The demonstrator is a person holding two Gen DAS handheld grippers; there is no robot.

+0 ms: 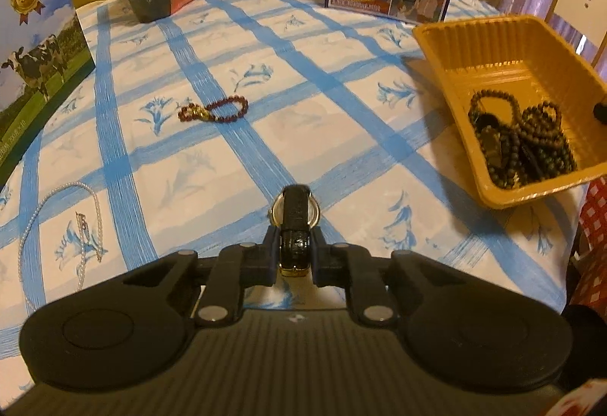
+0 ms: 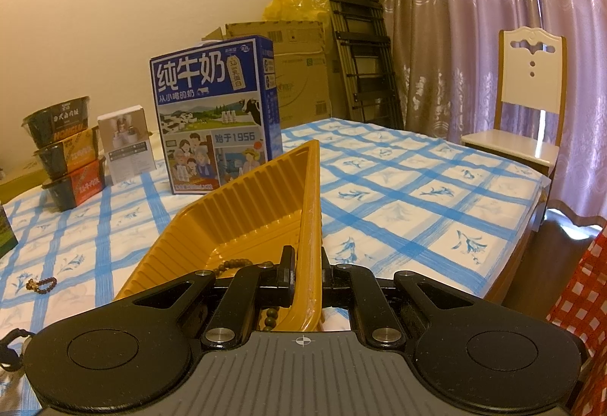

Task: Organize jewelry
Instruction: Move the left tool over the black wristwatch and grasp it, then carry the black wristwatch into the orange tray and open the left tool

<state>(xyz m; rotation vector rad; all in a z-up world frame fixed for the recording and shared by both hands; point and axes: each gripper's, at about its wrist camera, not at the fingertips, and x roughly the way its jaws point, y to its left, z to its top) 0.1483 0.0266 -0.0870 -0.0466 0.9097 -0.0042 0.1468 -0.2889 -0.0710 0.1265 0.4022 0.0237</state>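
Right up close, the left gripper (image 1: 295,245) has its two black fingers pinched on a wristwatch (image 1: 295,216) — black leather strap squeezed between the pads, the round silver-and-gold case standing on edge just past the fingertips, over the blue-checked tablecloth (image 1: 235,165). No earlier look to compare, so that's simply a narrow, firm grip on the strap.

Further out on the cloth lies a dark red bead bracelet (image 1: 214,108) with a gold charm, and off to the left a pearl necklace (image 1: 60,226) trails in a long loop. To the right sits the yellow plastic tray (image 1: 493,48), and inside it a heap of dark green bead strands (image 1: 531,139) is piled at the near end.

Over to the other side — the right gripper (image 2: 308,275) is nearly closed, clamped on the tray's near wall, one finger inside, one outside. A few beads peek out beside the inner finger. Behind the tray stands a blue milk carton box (image 2: 216,112), with stacked instant-noodle bowls (image 2: 64,158) to its left and a white chair (image 2: 531,93) at the table's far corner.
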